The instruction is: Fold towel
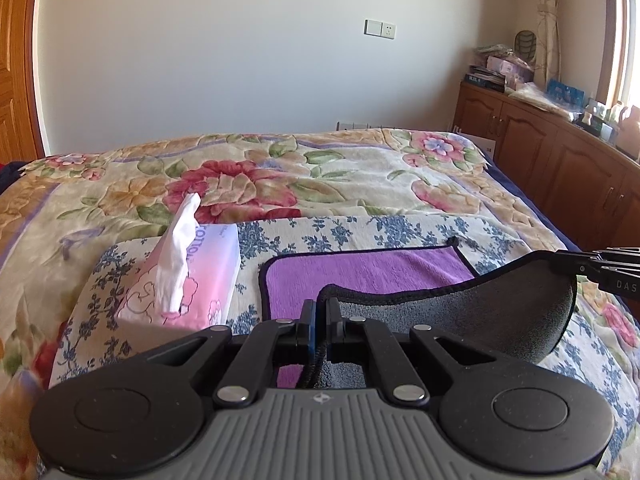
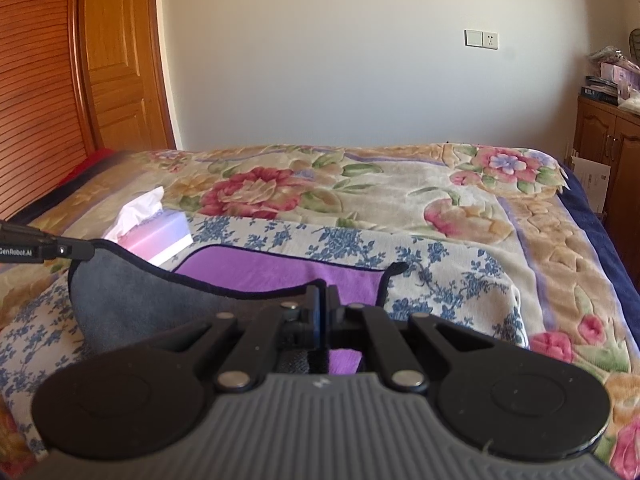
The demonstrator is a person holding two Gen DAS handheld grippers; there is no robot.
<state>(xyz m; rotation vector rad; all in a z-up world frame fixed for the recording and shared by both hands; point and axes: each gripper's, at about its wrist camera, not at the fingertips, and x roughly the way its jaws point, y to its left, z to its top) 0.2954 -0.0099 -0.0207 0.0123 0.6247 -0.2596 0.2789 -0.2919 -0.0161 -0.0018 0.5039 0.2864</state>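
A towel, purple on one face (image 1: 360,272) and grey on the other (image 1: 500,312), with black trim, lies on a blue-flowered cloth on the bed. Its near edge is lifted, showing the grey underside. My left gripper (image 1: 320,308) is shut on the near left corner of the towel. My right gripper (image 2: 323,296) is shut on the near right corner; it also shows at the right edge of the left wrist view (image 1: 568,260). The towel's purple face (image 2: 280,272) and grey underside (image 2: 132,296) show in the right wrist view, sagging between the grippers.
A pink tissue box (image 1: 192,284) stands just left of the towel, also in the right wrist view (image 2: 156,236). The blue-flowered cloth (image 1: 360,232) lies over a floral blanket (image 1: 280,176). Wooden cabinets (image 1: 560,160) line the right; a wooden door (image 2: 116,60) is at left.
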